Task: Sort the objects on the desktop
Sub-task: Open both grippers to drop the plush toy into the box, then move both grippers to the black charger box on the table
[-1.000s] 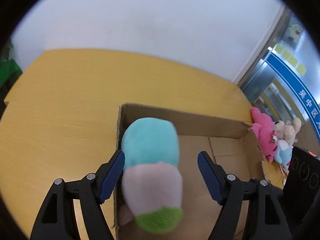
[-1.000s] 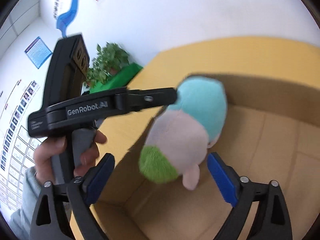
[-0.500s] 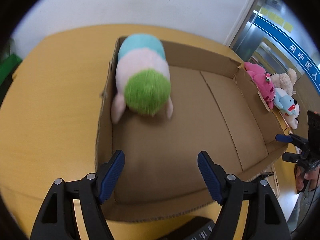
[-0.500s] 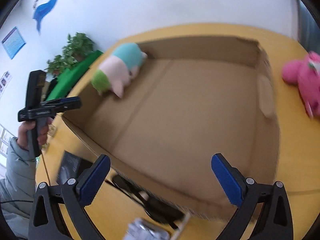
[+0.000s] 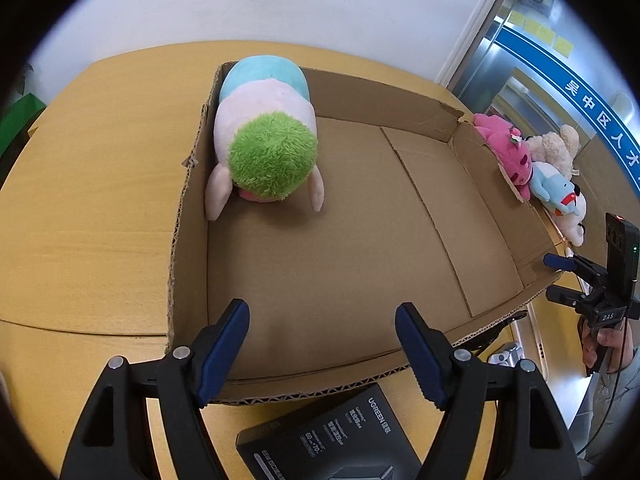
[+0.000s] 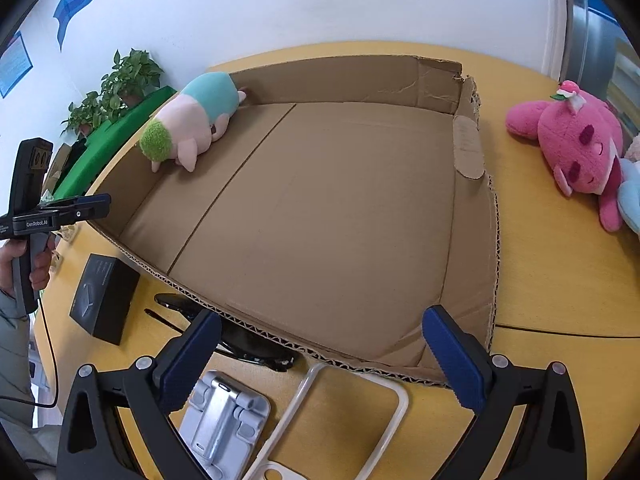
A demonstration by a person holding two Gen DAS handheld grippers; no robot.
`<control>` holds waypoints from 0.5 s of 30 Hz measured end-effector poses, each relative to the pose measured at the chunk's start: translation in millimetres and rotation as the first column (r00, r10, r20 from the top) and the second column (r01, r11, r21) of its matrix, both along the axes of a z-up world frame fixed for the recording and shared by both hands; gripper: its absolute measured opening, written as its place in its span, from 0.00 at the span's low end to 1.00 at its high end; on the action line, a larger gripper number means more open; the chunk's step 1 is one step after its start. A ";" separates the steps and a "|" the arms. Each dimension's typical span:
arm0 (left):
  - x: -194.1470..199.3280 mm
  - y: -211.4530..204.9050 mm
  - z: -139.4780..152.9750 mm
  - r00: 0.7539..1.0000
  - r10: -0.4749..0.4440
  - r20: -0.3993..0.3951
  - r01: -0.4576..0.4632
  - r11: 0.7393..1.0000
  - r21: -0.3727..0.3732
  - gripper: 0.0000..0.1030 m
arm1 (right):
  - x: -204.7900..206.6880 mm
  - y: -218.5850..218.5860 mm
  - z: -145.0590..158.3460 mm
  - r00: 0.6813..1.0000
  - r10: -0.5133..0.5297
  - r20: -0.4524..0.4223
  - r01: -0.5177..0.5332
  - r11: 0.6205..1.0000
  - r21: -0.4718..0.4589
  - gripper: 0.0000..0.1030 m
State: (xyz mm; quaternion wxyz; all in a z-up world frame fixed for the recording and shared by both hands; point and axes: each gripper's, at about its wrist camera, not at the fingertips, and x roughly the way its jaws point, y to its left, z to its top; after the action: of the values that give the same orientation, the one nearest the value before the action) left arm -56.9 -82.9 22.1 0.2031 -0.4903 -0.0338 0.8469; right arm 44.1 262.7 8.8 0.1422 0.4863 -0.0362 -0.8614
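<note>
A plush toy [image 5: 266,132], teal, pink and green, lies in the far left corner of the open cardboard box [image 5: 400,248]; it also shows in the right wrist view [image 6: 188,120], inside the box [image 6: 474,216]. My left gripper [image 5: 322,344] is open and empty above the box's near edge. My right gripper [image 6: 320,360] is open and empty over the box's near right corner. A pink plush [image 6: 576,152] lies on the table right of the box, with a cream plush [image 5: 554,148] and a blue plush [image 5: 556,192] beside it.
A black UGREEN box [image 5: 332,436] lies in front of the cardboard box, also in the right wrist view [image 6: 102,300]. Black glasses [image 6: 236,344], a grey phone stand [image 6: 220,420] and a clear phone case [image 6: 340,420] lie near the table's front. Plants [image 6: 116,84] stand beyond the table.
The left gripper let go of the plush, which now rests in the box's corner. Both grippers pulled back from it to the box's near side.
</note>
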 end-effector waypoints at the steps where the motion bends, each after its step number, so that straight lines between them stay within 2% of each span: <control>1: 1.5 0.2 1.3 1.000 0.011 -0.006 -0.012 1.000 -0.005 0.73 | -6.4 -1.4 -2.9 1.000 -0.002 -0.002 0.002 1.000 -0.013 0.99; 3: 7.8 -0.1 8.9 0.999 0.029 -0.034 -0.030 0.999 -0.013 0.73 | -4.9 0.7 3.7 1.000 -0.011 -0.020 0.011 1.000 -0.023 0.99; 6: 26.6 1.7 35.2 0.989 0.028 -0.147 -0.028 1.000 0.005 0.73 | 2.6 -3.2 22.7 0.996 0.000 -0.094 -0.002 1.000 -0.023 0.99; 9: 48.1 3.7 60.8 0.964 0.047 -0.262 -0.046 0.999 0.007 0.74 | 17.4 -8.7 42.9 0.986 0.007 -0.169 -0.011 1.000 -0.023 0.99; 12: 67.0 10.0 70.8 0.944 0.070 -0.321 -0.078 0.997 -0.010 0.76 | 32.5 -15.7 48.1 0.981 0.000 -0.195 -0.004 1.000 -0.021 0.98; 13: 72.4 12.2 70.1 0.942 0.073 -0.328 -0.083 0.996 -0.017 0.76 | 38.3 -18.4 45.3 0.980 0.000 -0.198 -0.006 1.000 -0.027 0.92; 15: 82.5 16.1 67.1 0.935 0.086 -0.343 -0.099 0.995 -0.019 0.75 | 43.9 -23.8 34.7 0.981 -0.009 -0.192 0.003 1.000 -0.031 0.72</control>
State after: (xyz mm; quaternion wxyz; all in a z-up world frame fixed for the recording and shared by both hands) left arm 25.6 -66.8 89.2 0.1571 -0.3373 -0.0057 0.9282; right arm 88.1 238.8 43.4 0.1498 0.3984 -0.0371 -0.9042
